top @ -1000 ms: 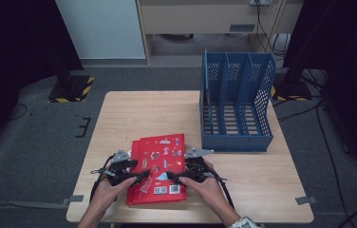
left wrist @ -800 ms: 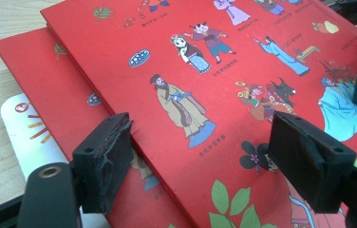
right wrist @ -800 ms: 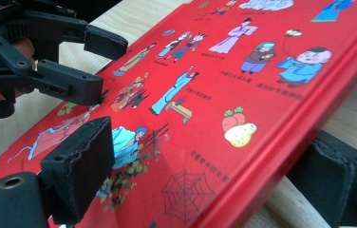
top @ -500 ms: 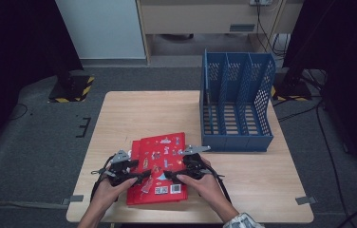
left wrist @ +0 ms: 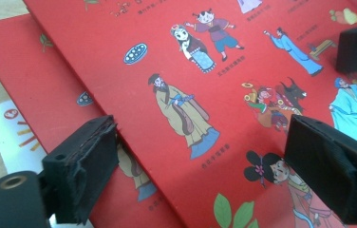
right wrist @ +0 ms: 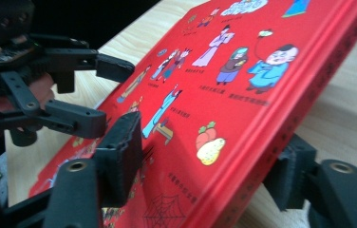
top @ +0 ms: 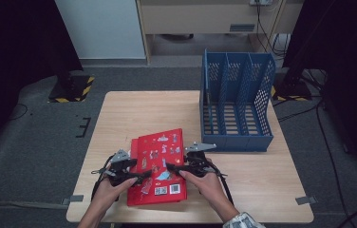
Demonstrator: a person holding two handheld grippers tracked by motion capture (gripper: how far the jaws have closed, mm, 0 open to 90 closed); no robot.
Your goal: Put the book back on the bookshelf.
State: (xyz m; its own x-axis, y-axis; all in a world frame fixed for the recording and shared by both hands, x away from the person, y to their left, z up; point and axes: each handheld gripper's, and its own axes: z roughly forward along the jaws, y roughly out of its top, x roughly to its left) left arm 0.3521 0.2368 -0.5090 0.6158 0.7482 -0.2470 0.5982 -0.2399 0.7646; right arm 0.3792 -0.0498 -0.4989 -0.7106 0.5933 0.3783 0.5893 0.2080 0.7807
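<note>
A flat red hardcover picture book (top: 160,164) lies left of the blue perforated plastic file rack (top: 236,102), its long axis running away from the person. In the right gripper view its edge tilts up off the wooden table (top: 134,114), clamped between the right gripper (right wrist: 205,171)'s just-closing jaws. The left gripper (left wrist: 205,161) straddles the cover, jaws just widened and pressing nothing.

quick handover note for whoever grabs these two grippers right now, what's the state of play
Right gripper: jaws have just been closing around the edge of the top red book, one pad on the cover, one under it; that edge is tilted up off the table. Firm grip not certain.
Left gripper: jaws have just been opening; open, pads over the book's cover, nothing held.
Things: two red books stacked near the front of the wooden table; the lower red book lies flat. Blue file rack stands at back right, its slots empty.
Done: top book's edge raised.
Left: probably lifting each book and standing it in the rack.
</note>
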